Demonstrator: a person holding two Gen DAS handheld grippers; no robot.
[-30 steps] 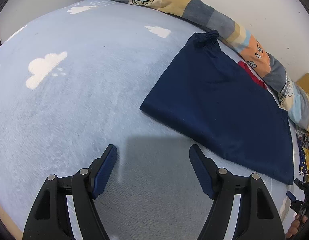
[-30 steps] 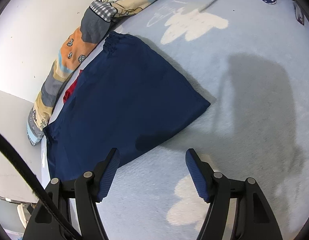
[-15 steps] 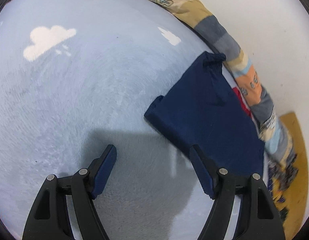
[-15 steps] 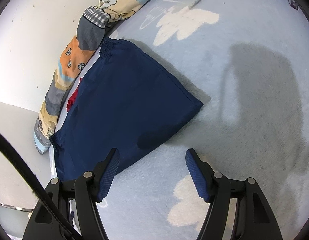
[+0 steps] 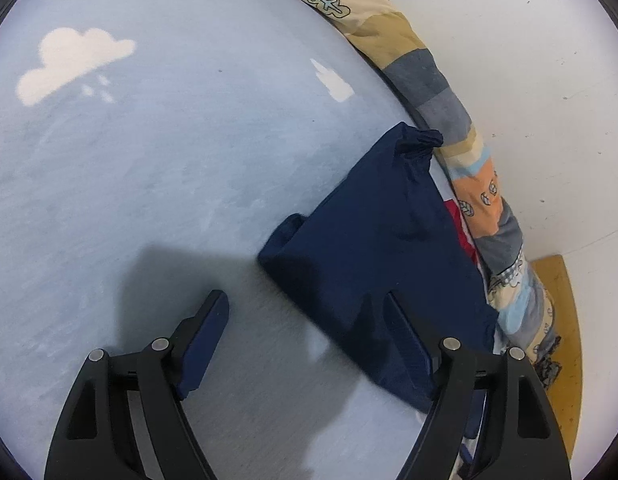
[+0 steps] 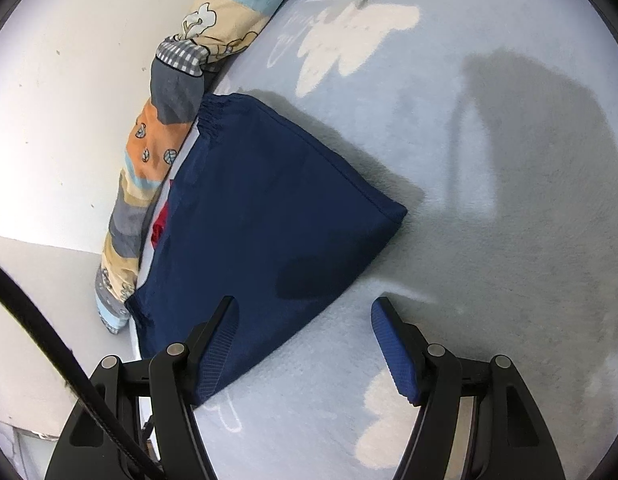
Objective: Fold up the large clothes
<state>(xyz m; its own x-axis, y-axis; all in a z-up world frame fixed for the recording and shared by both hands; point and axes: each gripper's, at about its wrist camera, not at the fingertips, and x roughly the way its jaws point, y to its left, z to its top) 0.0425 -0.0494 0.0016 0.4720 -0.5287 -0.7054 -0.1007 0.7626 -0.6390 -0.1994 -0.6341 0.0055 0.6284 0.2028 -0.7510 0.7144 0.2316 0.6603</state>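
A pale blue blanket (image 5: 157, 184) printed with white clouds fills most of both views, and on it, at centre right of the left wrist view and centre left of the right wrist view, lies your navy garment (image 6: 265, 216), already folded down to a compact, roughly four-sided packet with its gathered waistband (image 6: 217, 116) pressed against the patchwork bolster (image 5: 429, 92) that runs along the white wall (image 5: 529, 60). Judged from how it lies, the folding looks largely done: the edges are fairly straight and the top face is smooth, though one corner at the middle of the left wrist view bulges slightly and may want tidying, or one more fold if a smaller packet is wanted. A strip of red cloth (image 6: 161, 224) peeks out between the garment and the bolster; what it belongs to cannot be told. Your left gripper (image 5: 309, 320) hangs at the bottom of its frame with its jaws spread wide and nothing between them, its right finger above the garment's near edge. Your right gripper (image 6: 305, 324) is likewise wide apart and empty, its left finger above the near edge of the cloth.
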